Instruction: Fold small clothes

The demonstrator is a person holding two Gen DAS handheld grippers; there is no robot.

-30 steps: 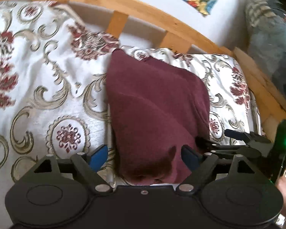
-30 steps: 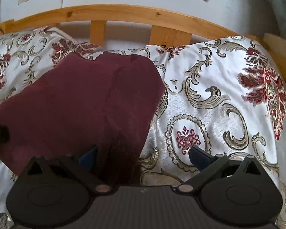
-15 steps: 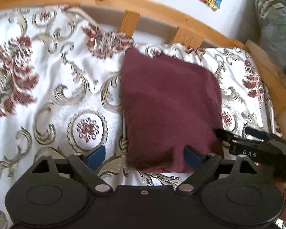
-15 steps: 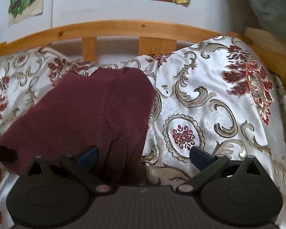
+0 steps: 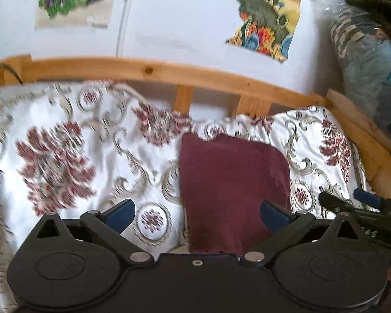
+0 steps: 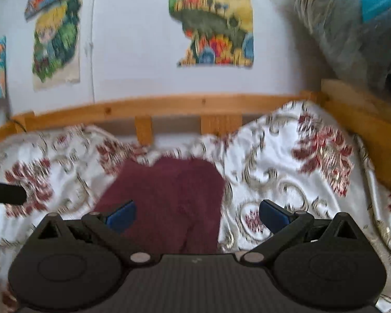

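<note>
The maroon cloth [image 5: 234,190] lies folded on the bed [image 5: 73,140], its long axis running away toward the headboard [image 5: 148,70]. It sits ahead and right of the left tool [image 5: 196,212], ahead and left of the right tool [image 6: 196,215]. Both tools are released, holding nothing, about equally near.

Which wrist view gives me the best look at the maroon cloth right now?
The left wrist view: the cloth is sharper there, its far and side edges clear against the bedspread. The right wrist view shows the same cloth, but motion-blurred and partly cut off by the gripper body.
</note>
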